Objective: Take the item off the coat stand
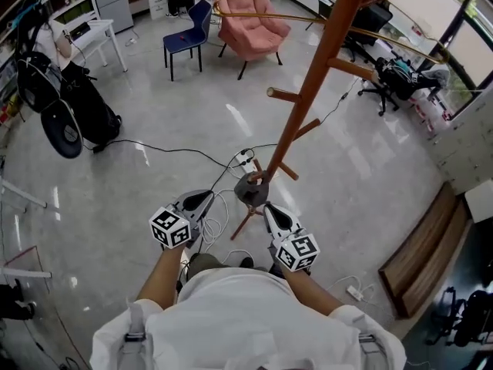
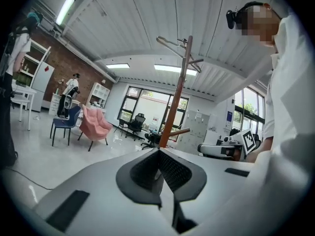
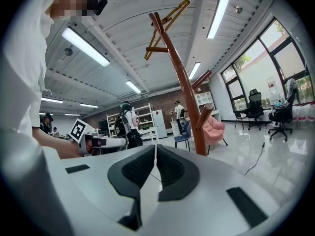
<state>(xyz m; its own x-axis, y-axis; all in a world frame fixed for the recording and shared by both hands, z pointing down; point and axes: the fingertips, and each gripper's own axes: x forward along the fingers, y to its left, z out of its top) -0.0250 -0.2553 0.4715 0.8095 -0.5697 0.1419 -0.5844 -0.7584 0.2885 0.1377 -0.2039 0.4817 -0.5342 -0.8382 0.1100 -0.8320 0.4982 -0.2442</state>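
Observation:
A tall brown wooden coat stand (image 1: 308, 83) rises from the floor just ahead of me. A thin golden hanger (image 1: 258, 12) hangs across its top; it also shows high up in the right gripper view (image 3: 166, 22) and in the left gripper view (image 2: 171, 44). My left gripper (image 1: 206, 200) is held low near the stand's foot, jaws shut and empty (image 2: 159, 152). My right gripper (image 1: 270, 209) sits beside it, also shut with nothing between its pads (image 3: 154, 147). Both are well below the hanger and apart from the stand.
White cables and a power strip (image 1: 243, 159) lie around the stand's base. A pink armchair (image 1: 250, 25) and a blue chair (image 1: 187, 37) stand behind. A black bag (image 1: 86, 106) is at left, an office chair (image 1: 397, 79) at right, and a wooden board (image 1: 424, 249) near the right wall.

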